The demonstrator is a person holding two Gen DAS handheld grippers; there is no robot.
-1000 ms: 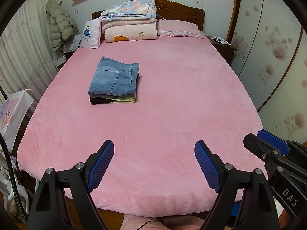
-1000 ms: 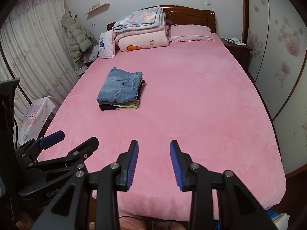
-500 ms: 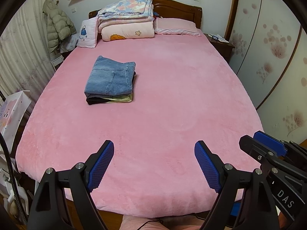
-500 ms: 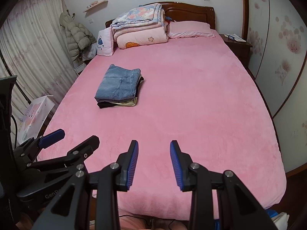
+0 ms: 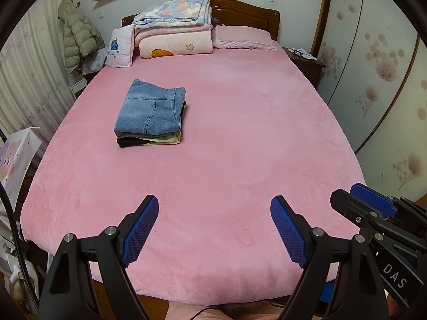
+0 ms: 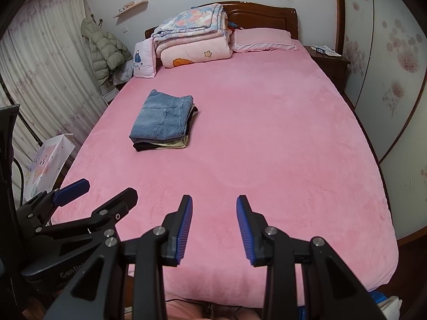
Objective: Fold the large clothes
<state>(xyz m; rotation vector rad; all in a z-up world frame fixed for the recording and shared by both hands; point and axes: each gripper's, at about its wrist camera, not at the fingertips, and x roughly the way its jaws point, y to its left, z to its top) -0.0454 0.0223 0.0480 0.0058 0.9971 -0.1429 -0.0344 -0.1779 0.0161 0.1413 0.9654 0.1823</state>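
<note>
Mostly bare pink bed point(image 5: 240, 138), folded clothes stack point(image 5: 150, 114) left.

Folded jeans point(image 5: 150, 112) top a clothes stack on the pink bed point(image 5: 240, 138).

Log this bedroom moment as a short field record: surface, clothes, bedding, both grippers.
surface: pink plush bed cover, bare in front of both grippers
clothes: folded blue denim garment on top of a small folded stack, left half of the bed
bedding: folded floral quilt pile and pink pillow at the wooden headboard
left gripper: wide open, holding nothing
right gripper: partly open, holding nothing
</note>
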